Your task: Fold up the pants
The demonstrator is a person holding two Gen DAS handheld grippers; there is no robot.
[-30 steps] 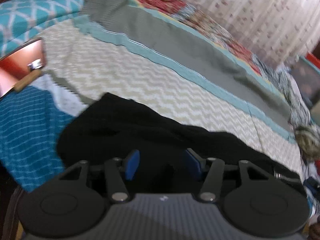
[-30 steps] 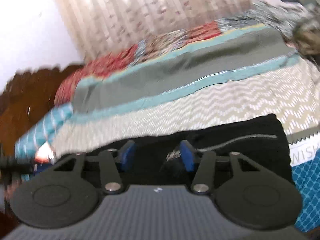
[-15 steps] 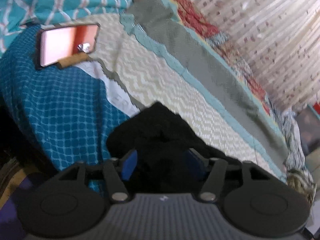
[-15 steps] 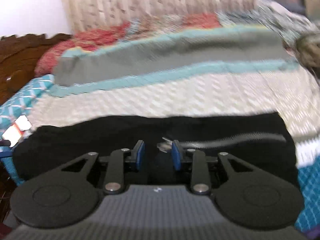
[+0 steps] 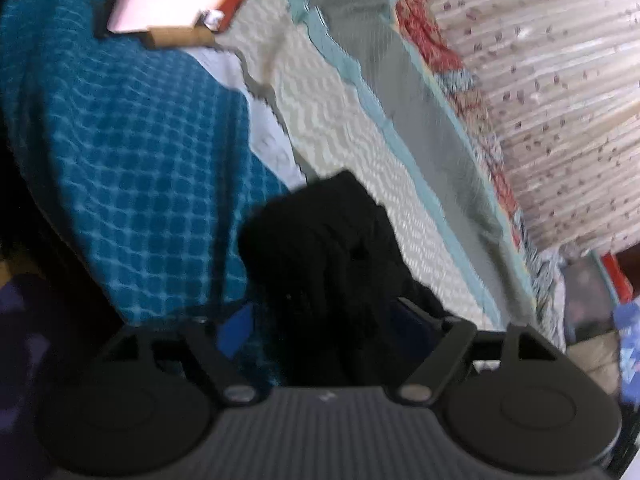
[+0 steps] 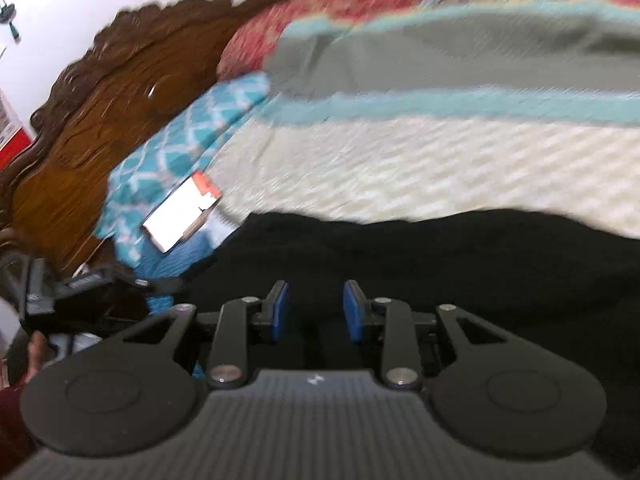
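Note:
The black pants (image 5: 320,248) lie bunched on the bed's near edge in the left wrist view, and black cloth fills the space between the wide-apart blue pads of my left gripper (image 5: 324,328). In the right wrist view the pants (image 6: 460,256) spread as a long black band across the bed. My right gripper (image 6: 314,312) sits low over that band with its blue pads a hand's width apart; no cloth shows clamped between them. Both views are blurred.
The bed has a chevron and grey-teal striped cover (image 6: 420,152) and a blue checked blanket (image 5: 140,184) at its near edge. A phone on a small stand (image 5: 176,4) sits at the pillow end, also in the right wrist view (image 6: 180,212). Carved wooden headboard (image 6: 100,120); curtain (image 5: 560,100) behind.
Both grippers swung left toward the headboard end. The right pads, narrow half a second ago, have spread. The left pads have widened, with the pants bunching in front of them.

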